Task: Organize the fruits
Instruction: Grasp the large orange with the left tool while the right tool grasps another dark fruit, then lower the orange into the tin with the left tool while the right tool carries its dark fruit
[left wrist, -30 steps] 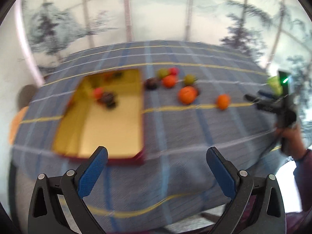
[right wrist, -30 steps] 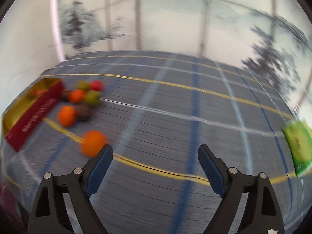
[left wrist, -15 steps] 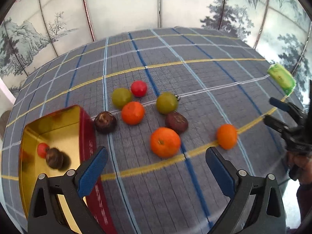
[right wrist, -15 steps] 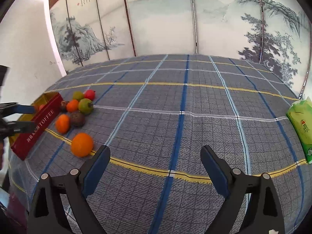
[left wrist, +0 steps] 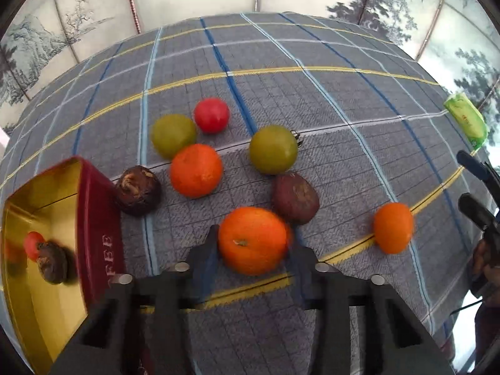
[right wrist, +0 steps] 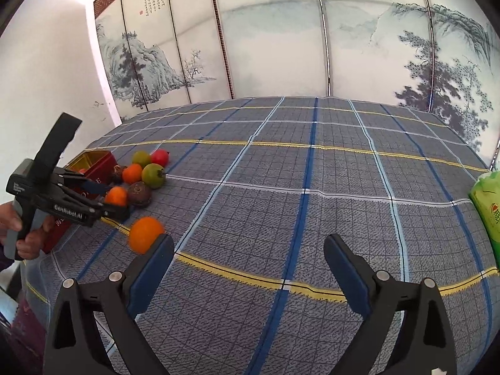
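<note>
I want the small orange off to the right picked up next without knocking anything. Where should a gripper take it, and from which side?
Grip the small orange across its round middle, coming from the near table edge. It sits alone, apart from the purple fruit, so both flanks are free. The open right gripper is nearest; the left gripper already brackets the big orange.

Soft, even daylight lit both views, with only faint shadows under the fruit. Fisheye distortion curved the tablecloth (left wrist: 312, 100) lines near the edges. The nearest orange (left wrist: 253, 243) was slightly motion-blurred.
</note>
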`<move>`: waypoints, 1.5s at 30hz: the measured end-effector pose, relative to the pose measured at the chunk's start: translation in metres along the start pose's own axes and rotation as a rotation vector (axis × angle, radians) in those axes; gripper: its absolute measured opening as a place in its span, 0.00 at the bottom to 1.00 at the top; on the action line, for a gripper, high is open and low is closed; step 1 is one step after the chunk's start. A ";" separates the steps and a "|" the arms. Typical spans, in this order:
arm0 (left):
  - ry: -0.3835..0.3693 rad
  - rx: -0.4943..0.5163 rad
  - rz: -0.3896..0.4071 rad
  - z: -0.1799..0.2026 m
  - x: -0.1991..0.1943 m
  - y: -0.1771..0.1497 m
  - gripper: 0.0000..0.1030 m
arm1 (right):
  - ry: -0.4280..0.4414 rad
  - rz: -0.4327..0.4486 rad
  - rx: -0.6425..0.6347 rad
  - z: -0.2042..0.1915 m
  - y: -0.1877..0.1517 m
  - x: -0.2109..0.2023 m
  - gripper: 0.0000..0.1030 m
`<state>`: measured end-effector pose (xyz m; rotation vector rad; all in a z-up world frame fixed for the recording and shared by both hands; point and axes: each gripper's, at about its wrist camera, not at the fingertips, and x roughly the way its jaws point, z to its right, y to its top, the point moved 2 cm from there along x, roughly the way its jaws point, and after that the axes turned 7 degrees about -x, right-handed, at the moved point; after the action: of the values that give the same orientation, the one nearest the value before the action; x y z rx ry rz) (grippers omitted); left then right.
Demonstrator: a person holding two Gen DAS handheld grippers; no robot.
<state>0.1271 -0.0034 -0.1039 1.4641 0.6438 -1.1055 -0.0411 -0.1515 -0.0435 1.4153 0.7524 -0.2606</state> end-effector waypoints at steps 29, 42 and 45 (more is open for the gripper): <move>0.038 -0.260 0.189 -0.073 -0.148 -0.087 0.39 | 0.283 -0.316 -0.191 -0.129 0.067 0.122 0.54; 0.130 -0.302 0.207 -0.114 -0.145 -0.093 0.39 | 0.380 -0.204 -0.164 -0.151 0.066 0.068 0.32; 0.173 -0.311 0.206 -0.124 -0.139 -0.095 0.39 | 0.394 -0.182 -0.169 -0.158 0.059 0.047 0.32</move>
<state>0.0218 0.1620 -0.0313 1.3294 0.7317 -0.6902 -0.0214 0.0215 -0.0211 1.2515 1.2018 -0.0533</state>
